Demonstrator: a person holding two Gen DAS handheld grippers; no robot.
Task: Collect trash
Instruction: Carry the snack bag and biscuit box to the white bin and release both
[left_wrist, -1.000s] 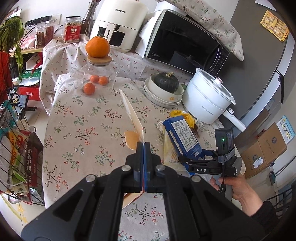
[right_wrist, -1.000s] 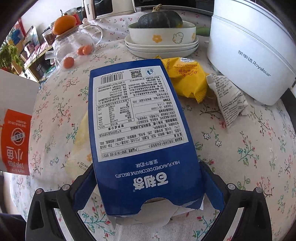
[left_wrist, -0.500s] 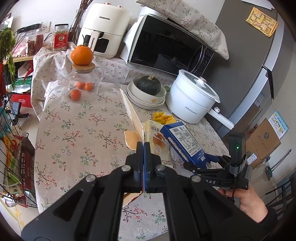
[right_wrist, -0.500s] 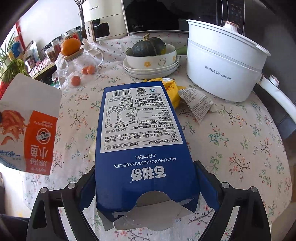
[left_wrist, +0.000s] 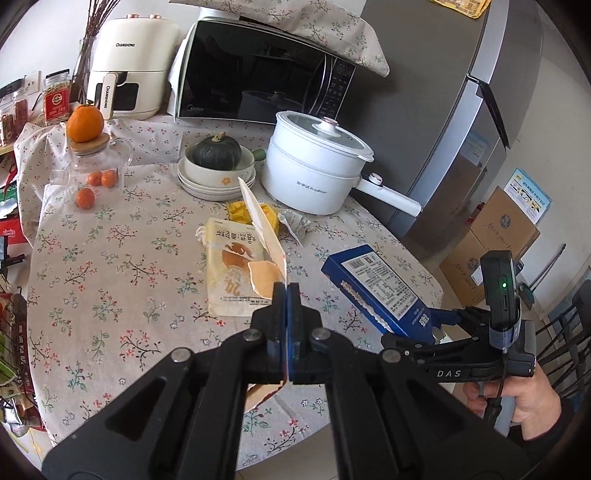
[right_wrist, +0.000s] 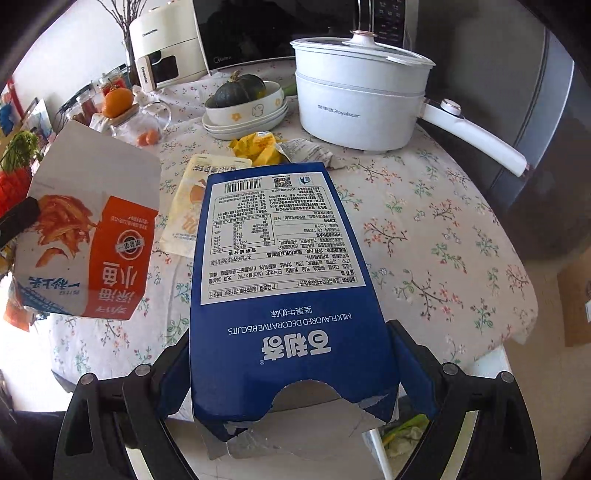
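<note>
My left claw (left_wrist: 286, 295) is pinched fully shut on the flat orange-and-white packet (left_wrist: 264, 229), which stands edge-on above the floral tablecloth (left_wrist: 110, 258); seen from the right wrist, the packet (right_wrist: 88, 243) hangs clear of the table at far left. My right claw (right_wrist: 291, 369) stands wide, both pads pressed on the sides of the blue box (right_wrist: 280, 258), torn end toward me, lifted off the cloth near the table's edge. Left on the cloth: a pale pouch (left_wrist: 229, 266) and, just in front of the white pot (left_wrist: 314, 173), a yellow wrapper (left_wrist: 240, 212) and a crumpled white wrapper (left_wrist: 297, 225)
</note>
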